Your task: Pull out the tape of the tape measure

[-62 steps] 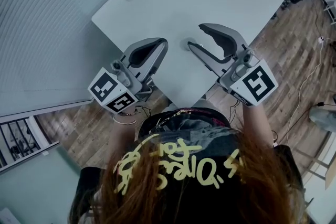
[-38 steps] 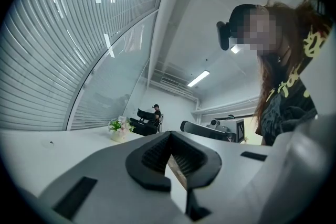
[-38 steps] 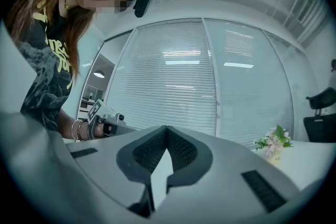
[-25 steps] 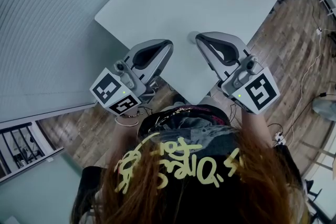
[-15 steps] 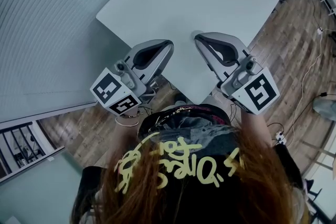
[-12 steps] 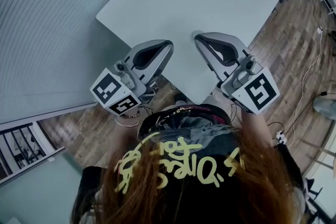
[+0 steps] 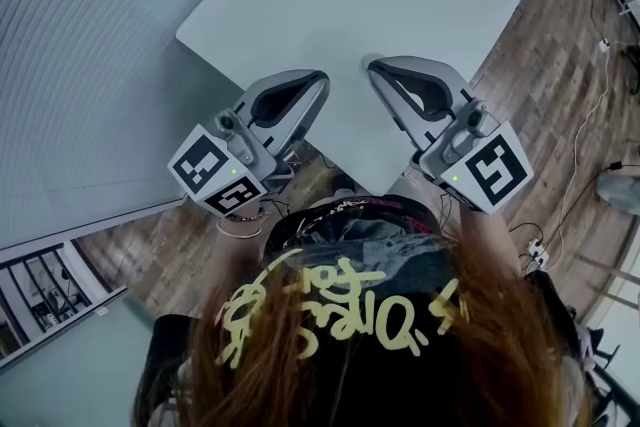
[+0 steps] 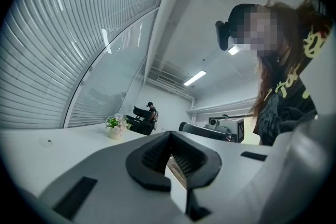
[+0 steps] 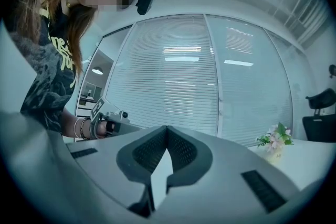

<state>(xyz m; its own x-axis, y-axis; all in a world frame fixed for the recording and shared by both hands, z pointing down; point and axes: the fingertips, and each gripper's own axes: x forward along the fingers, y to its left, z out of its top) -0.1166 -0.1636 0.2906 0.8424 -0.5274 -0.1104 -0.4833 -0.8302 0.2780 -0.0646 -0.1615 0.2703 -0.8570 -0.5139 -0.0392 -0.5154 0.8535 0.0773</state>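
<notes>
Here, left gripper (image 7: 320, 77) and right gripper (image 7: 373, 66), jaws together, empty; flowers (image 8: 112, 122) in pot (image 8: 114, 134)

Left gripper (image 8: 169, 138) has its jaws pressed tip to tip, with nothing pinched between the ribbed black pads (image 8: 154, 156). Past them the white tabletop (image 8: 63, 139) runs off to a little flower pot (image 8: 116, 127) at the far left. Slatted blinds (image 8: 47, 34) fill the left side, and a person in a dark printed shirt (image 8: 286, 97) stands on the right.
</notes>
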